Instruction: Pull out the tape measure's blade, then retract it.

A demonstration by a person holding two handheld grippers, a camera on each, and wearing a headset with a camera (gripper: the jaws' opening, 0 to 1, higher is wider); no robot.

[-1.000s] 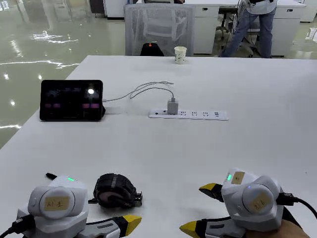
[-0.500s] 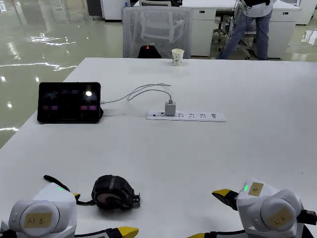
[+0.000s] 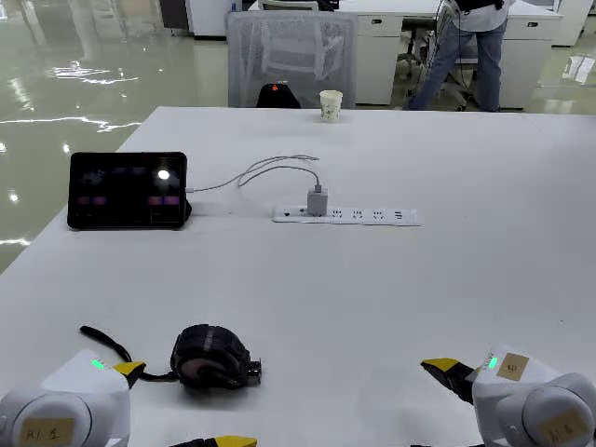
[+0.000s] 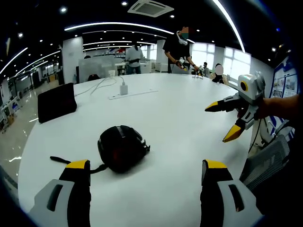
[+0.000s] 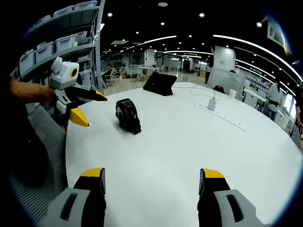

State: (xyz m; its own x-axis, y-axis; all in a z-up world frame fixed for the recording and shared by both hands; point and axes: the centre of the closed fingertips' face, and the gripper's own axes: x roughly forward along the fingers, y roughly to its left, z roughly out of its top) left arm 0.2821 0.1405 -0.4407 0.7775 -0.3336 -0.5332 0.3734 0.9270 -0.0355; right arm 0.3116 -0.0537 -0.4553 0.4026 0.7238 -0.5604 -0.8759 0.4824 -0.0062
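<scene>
Two tools, both with jaws spread wide and nothing between them. The left tool [image 4: 147, 165] is held just short of the tape measure [image 4: 120, 147], which lies on the white bench [image 4: 180, 118] towards its near edge. The dark case sits ahead of the gap between the yellow tips, and neither tip touches it. Its black strap [image 3: 101, 337] trails off to the left. In the head view it passes so close to one yellow tip that I can't say whether they touch. The right tool [image 5: 151, 172] is well apart to the right, over bare bench.

From the head view both tools are cut off by the bottom edge, and only one yellow tip of the right one is in frame. The case is too dark and small for me to make out the blade. Farther back are a tablet [image 3: 128, 190], a power strip [image 3: 372, 216] with a white charger [image 3: 318, 200] plugged in, and a paper cup [image 3: 330, 104].
</scene>
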